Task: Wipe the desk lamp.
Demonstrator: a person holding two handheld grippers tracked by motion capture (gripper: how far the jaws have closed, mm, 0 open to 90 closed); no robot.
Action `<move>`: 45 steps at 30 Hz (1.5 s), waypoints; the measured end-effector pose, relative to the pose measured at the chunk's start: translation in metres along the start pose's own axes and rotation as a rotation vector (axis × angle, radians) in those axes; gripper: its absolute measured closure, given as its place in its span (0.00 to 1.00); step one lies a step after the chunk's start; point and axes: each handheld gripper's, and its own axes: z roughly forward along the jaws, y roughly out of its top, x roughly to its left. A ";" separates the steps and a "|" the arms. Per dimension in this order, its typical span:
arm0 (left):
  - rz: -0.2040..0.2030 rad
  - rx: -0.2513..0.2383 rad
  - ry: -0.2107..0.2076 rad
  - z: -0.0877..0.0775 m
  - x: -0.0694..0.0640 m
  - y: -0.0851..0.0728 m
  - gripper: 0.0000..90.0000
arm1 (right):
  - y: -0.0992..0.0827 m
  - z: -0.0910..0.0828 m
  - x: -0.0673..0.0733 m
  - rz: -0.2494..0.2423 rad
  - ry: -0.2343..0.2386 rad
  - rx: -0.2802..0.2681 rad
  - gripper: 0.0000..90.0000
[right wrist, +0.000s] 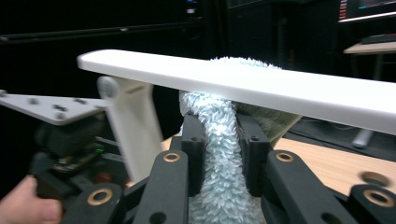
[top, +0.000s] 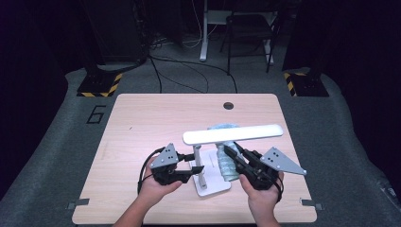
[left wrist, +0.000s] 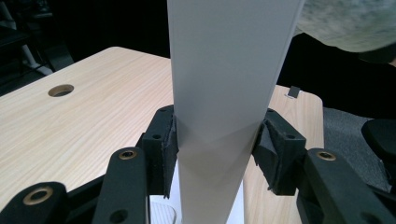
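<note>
A white desk lamp stands on the table near the front middle, with a long flat head (top: 232,134), an upright post (top: 200,166) and a flat base (top: 213,188). My left gripper (top: 197,163) is shut on the post (left wrist: 224,70), and its pads (left wrist: 166,144) press both sides. My right gripper (top: 229,153) is shut on a fluffy pale-blue cloth (top: 228,166). In the right gripper view the cloth (right wrist: 219,140) rises between the jaws and meets the underside of the lamp head (right wrist: 261,88). The left gripper (right wrist: 65,135) shows beyond the post (right wrist: 133,126).
The wooden table (top: 156,118) has a round cable hole (top: 229,105) near its far edge. Behind it, on the grey floor, stand a dark chair (top: 248,28), cables and two stands with yellow-black striped feet (top: 100,85).
</note>
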 end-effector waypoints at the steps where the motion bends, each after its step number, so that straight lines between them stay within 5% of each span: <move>1: 0.000 0.003 -0.002 0.000 0.000 0.000 0.58 | 0.000 -0.002 -0.004 0.002 -0.015 -0.002 0.85; 8: 0.000 0.004 0.002 0.001 -0.001 0.001 0.58 | -0.003 -0.015 -0.024 0.053 -0.055 -0.010 0.85; 29: 0.002 0.006 0.017 0.002 -0.001 0.001 0.58 | 0.008 0.017 0.034 -0.023 0.132 0.027 0.84; 45: 0.000 0.042 0.044 -0.008 0.000 0.005 0.58 | 0.008 0.021 0.027 -0.020 0.123 0.034 0.84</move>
